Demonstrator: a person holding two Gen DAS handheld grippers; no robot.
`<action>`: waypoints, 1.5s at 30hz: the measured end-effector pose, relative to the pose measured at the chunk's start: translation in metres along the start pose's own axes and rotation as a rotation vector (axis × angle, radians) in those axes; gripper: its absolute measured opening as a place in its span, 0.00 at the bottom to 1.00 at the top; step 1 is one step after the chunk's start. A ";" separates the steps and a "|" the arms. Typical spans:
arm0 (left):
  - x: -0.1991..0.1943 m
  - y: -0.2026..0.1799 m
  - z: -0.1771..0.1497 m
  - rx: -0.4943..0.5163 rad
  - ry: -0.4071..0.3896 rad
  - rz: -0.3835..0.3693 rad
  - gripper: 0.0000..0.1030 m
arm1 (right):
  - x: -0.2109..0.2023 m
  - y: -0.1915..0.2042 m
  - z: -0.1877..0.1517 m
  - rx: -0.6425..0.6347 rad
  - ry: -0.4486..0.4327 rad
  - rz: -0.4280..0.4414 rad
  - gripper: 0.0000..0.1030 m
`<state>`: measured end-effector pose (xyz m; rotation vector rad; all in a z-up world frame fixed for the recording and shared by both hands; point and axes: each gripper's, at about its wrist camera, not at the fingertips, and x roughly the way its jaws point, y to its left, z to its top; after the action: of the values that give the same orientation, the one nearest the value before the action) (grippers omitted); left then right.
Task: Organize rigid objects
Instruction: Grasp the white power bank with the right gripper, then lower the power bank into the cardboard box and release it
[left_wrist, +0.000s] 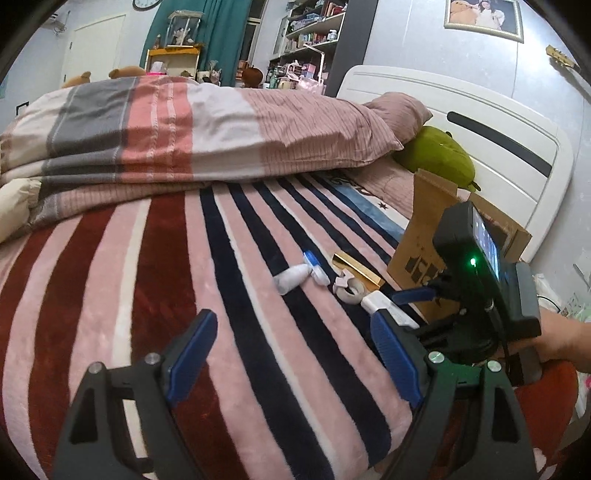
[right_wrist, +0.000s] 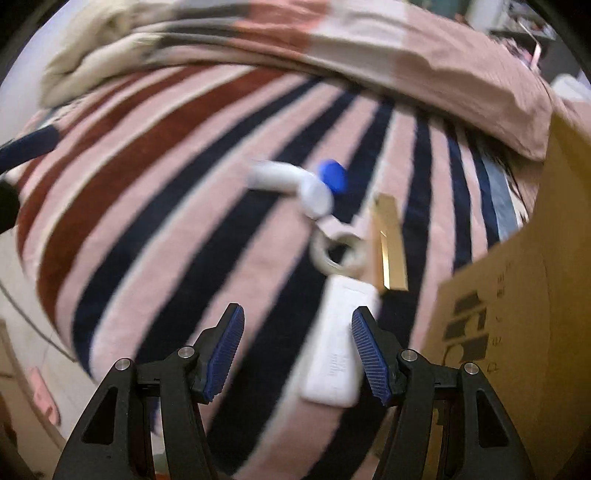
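Right gripper (right_wrist: 297, 354): jaws apart, empty, angled down over the flat white plastic rectangular case (right_wrist: 334, 343) on the striped pink fleece blanket (right_wrist: 147, 206); case under the right-hand pad, long axis running away from the fingers. Nearer than left gripper (left_wrist: 295, 354), also apart, empty. Beyond, one each: white tape ring (right_wrist: 338, 254), gold bar (right_wrist: 388, 247), white bottle with blue cap (right_wrist: 295, 182). One brown cardboard box (right_wrist: 517, 295), right.

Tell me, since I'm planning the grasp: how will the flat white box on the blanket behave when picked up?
The white box looks stiff and smooth, so it may slip between pads. Flat, it shouldn't roll. It lies on a plush striped blanket, which will likely give when pressed.
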<state>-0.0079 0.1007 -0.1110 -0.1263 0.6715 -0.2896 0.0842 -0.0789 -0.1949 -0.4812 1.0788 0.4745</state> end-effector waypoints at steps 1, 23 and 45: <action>0.001 -0.001 0.000 -0.004 -0.002 -0.007 0.81 | -0.001 -0.001 -0.001 0.005 0.000 -0.011 0.56; 0.019 -0.007 0.007 -0.045 0.023 -0.054 0.80 | -0.005 0.018 -0.005 -0.056 -0.120 0.167 0.30; 0.016 -0.126 0.125 0.128 -0.061 -0.316 0.32 | -0.171 -0.030 0.011 -0.125 -0.524 0.146 0.30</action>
<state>0.0545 -0.0212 0.0033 -0.1182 0.5693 -0.6290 0.0420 -0.1186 -0.0307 -0.3598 0.5820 0.7522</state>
